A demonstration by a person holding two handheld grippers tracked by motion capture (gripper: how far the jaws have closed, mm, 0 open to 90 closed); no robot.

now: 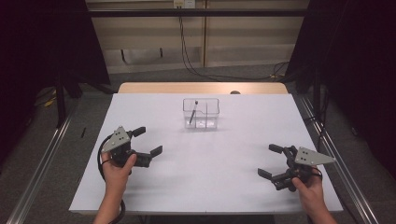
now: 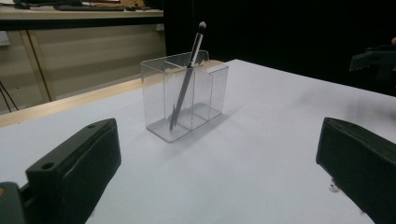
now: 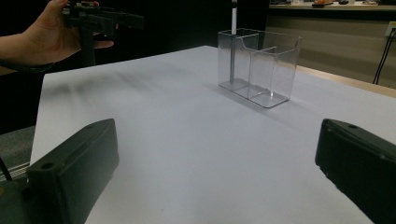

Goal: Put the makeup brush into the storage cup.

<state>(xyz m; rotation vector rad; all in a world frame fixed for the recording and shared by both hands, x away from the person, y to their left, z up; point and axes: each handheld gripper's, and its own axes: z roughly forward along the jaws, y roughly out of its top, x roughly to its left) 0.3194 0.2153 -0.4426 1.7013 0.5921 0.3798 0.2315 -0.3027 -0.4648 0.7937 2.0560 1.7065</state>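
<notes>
Brush (image 2: 187, 74) already leaning in clear organizer (image 1: 201, 113) on desk (image 1: 205, 177); both tongs, left (image 1: 148, 140) & right (image 1: 271, 161), apart, empty, well clear. Looks done.

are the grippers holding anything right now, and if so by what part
Nothing is held. The left gripper and right gripper are both open over the table. The brush stands in the clear holder.
</notes>
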